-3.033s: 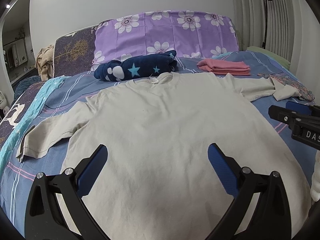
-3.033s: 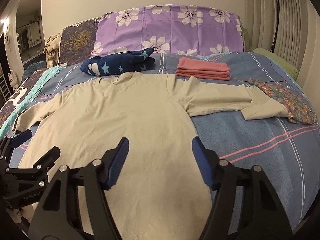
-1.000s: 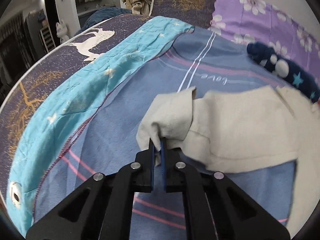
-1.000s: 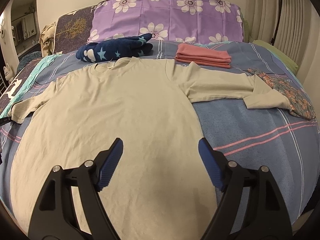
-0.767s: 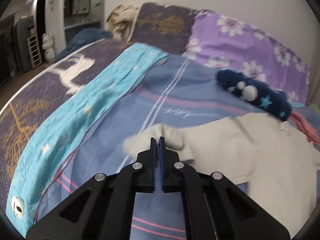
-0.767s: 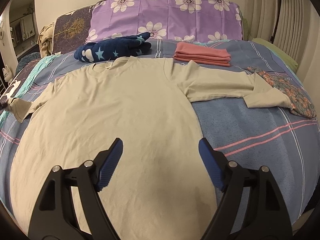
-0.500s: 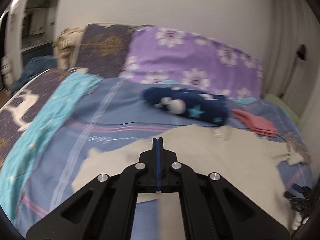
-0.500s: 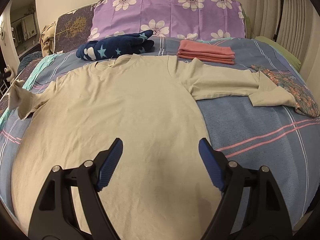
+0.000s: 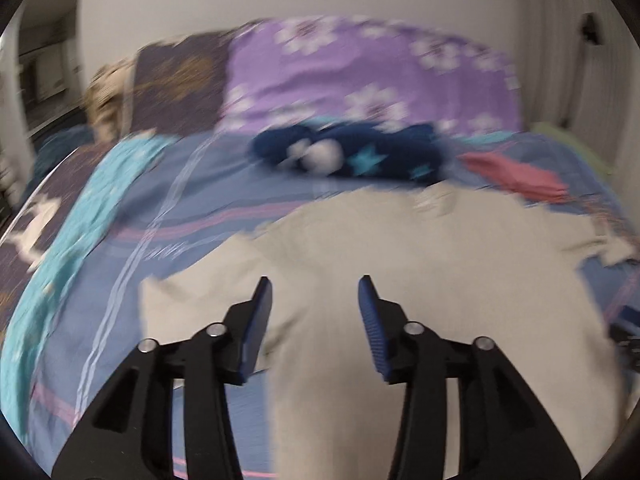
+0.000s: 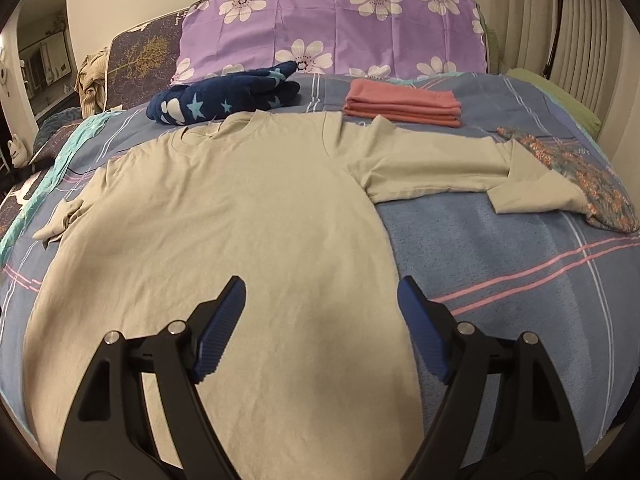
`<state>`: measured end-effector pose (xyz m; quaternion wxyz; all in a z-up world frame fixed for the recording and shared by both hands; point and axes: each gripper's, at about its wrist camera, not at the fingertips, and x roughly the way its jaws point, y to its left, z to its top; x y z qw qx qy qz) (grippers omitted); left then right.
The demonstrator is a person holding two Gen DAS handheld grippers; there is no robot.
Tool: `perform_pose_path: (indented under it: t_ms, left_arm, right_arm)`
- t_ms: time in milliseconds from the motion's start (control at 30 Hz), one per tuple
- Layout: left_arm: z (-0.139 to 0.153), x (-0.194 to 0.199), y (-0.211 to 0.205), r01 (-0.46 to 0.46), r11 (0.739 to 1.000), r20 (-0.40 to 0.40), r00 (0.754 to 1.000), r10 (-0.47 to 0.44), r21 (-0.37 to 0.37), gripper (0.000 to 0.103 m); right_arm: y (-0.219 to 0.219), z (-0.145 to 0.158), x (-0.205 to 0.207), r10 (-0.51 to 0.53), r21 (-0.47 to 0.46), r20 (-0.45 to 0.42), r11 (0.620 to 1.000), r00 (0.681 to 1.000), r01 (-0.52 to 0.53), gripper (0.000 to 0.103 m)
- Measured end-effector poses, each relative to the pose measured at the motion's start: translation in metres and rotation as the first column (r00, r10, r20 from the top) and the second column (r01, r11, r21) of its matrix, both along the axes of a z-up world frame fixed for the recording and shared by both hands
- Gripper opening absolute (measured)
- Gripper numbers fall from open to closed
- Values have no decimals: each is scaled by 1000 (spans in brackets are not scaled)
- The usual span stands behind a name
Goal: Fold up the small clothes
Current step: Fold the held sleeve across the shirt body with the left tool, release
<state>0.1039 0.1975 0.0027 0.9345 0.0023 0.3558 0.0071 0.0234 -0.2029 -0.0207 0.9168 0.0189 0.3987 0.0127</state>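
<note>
Left wrist view, blurred: the left gripper (image 9: 315,294) sits at lower centre, its jaws just opened to about half width with nothing between them, over one beige shirt (image 9: 420,280) spread across the middle of the bed (image 9: 192,216). One navy star-print bundle (image 9: 360,152) lies above it.

Right wrist view: the right gripper (image 10: 320,300), at bottom centre, gapes wide and empty above the shirt (image 10: 240,220). Upper frame holds one purple floral pillow (image 10: 332,28), one navy bundle (image 10: 224,98) and one pink folded stack (image 10: 402,104); one floral cloth (image 10: 580,168) lies at right.

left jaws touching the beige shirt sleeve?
Apart. Left wrist view: left gripper has just been opening, jaws empty above the beige shirt.
</note>
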Motion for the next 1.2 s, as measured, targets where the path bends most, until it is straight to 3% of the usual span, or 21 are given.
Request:
perform_pose_path:
  t_ms: [100, 200, 267, 333, 367, 400, 467, 633, 733, 833, 967, 1033, 1067, 1167, 1200]
  left_arm:
    - [-34, 14, 44, -107, 993, -109, 989, 101, -56, 47]
    - [-50, 28, 58, -132, 984, -146, 983, 114, -120, 48]
    - [-57, 39, 56, -136, 983, -158, 981, 116, -123, 53]
    - [-69, 50, 51, -154, 985, -178, 974, 138, -80, 53]
    - [-74, 55, 51, -161, 985, -193, 970, 147, -57, 47]
    - [-78, 60, 50, -165, 985, -211, 966, 152, -46, 27]
    - [-77, 59, 51, -171, 982, -214, 965, 151, -76, 13]
    - [-29, 42, 56, -154, 969, -106, 985, 135, -192, 10]
    - [18, 37, 33, -38, 958, 3, 999, 41, -283, 10]
    - [54, 38, -15, 113, 932, 79, 993, -91, -344, 11]
    - [72, 49, -90, 299, 865, 145, 954, -262, -404, 16]
    - [67, 50, -122, 358, 826, 163, 934, -319, -435, 35]
    - [62, 48, -135, 372, 825, 164, 928, -333, -426, 46]
    - [48, 42, -145, 371, 860, 152, 928, -339, -349, 50]
    - [40, 39, -139, 346, 885, 134, 938, -319, -313, 53]
  right_arm:
    - [6, -9, 4, 18, 18, -31, 1000, 999, -17, 80]
    - [16, -11, 3, 47, 9, -31, 999, 998, -47, 80]
    - [19, -10, 1, 55, 0, -26, 999, 998, -55, 80]
    - [16, -10, 1, 47, -1, -25, 999, 999, -47, 80]
    - [14, -10, 1, 41, 1, -26, 999, 999, -41, 80]
    - [11, -10, 1, 33, 2, -27, 999, 999, -33, 80]
    - [5, -11, 1, 15, 4, -31, 1000, 999, -15, 80]
    - [-5, -17, 6, -10, 15, -49, 1000, 999, 11, 80]
    - [-4, -16, 9, -3, 19, -41, 1000, 999, 4, 80]
    - [0, -13, 12, 9, 25, -31, 1000, 999, -9, 80]
    - [-1, -7, 13, 6, 22, -16, 1000, 1000, -6, 80]
    - [-5, -4, 12, -3, 19, -8, 1000, 1000, 3, 80]
    - [-6, -2, 10, -9, 17, -5, 1000, 1000, 9, 80]
    - [-20, 0, 8, -32, 17, -8, 999, 999, 32, 80]
    - [-24, -1, 9, -35, 25, -14, 999, 999, 35, 80]
